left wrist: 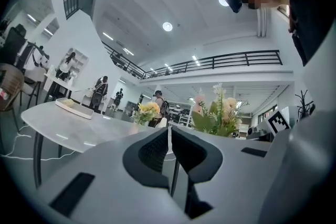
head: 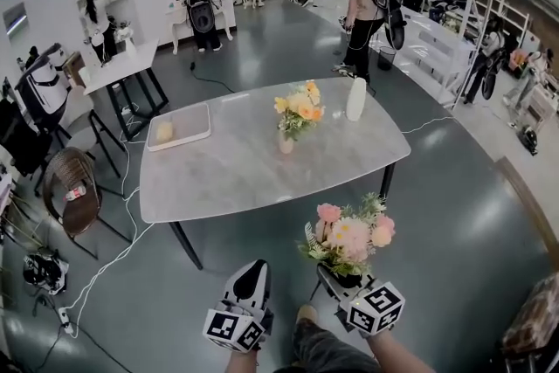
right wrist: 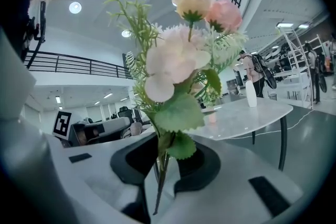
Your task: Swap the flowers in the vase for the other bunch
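A bunch of pink flowers [head: 351, 237] with green leaves stands upright in my right gripper [head: 342, 279], whose jaws are shut on its stems [right wrist: 160, 165], short of the table's near edge. On the grey table [head: 244, 175] a small pale vase [head: 286, 144] holds a yellow and orange bunch [head: 299, 107]. My left gripper [head: 251, 275] is shut with nothing between its fingers, level with the right one and to its left. In the left gripper view the yellow bunch [left wrist: 146, 111] shows far off and the pink bunch [left wrist: 218, 113] close on the right.
A white tray [head: 179, 127] with a round pale object lies at the table's left end, and a tall white bottle [head: 356, 99] stands at its far right. Several people with backpacks stand beyond. Chairs [head: 74, 188] and floor cables [head: 113, 258] lie to the left.
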The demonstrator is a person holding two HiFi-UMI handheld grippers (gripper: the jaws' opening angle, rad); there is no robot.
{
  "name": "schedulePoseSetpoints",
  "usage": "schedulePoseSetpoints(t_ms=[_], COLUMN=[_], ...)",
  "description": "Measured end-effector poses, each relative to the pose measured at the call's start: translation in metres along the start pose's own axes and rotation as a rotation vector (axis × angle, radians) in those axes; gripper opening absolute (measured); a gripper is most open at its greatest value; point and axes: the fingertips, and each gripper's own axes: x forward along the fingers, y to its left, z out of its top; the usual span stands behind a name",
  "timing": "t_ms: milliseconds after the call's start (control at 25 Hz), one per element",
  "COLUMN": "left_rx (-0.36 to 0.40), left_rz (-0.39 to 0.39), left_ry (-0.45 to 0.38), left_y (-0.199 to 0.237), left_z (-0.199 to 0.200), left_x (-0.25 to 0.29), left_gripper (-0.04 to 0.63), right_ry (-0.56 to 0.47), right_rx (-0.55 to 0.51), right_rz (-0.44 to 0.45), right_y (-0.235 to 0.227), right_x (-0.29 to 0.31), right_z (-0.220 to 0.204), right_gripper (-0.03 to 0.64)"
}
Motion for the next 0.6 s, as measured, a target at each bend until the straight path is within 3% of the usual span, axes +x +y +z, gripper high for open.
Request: schedulePoseSetpoints(t_ms=[600], left_rx=[-0.025], left_rz=[-0.020], left_ry=[0.036], left_y=[0.040], left_z=[-0.002], left_x=[0.088], left_gripper=[0.032], right_ry=[0.042], right_rx=[0.038], right_rz=[0.000], right_y=[-0.061], right_x=[0.065], right_z=[0.012], right_gripper=[0.095])
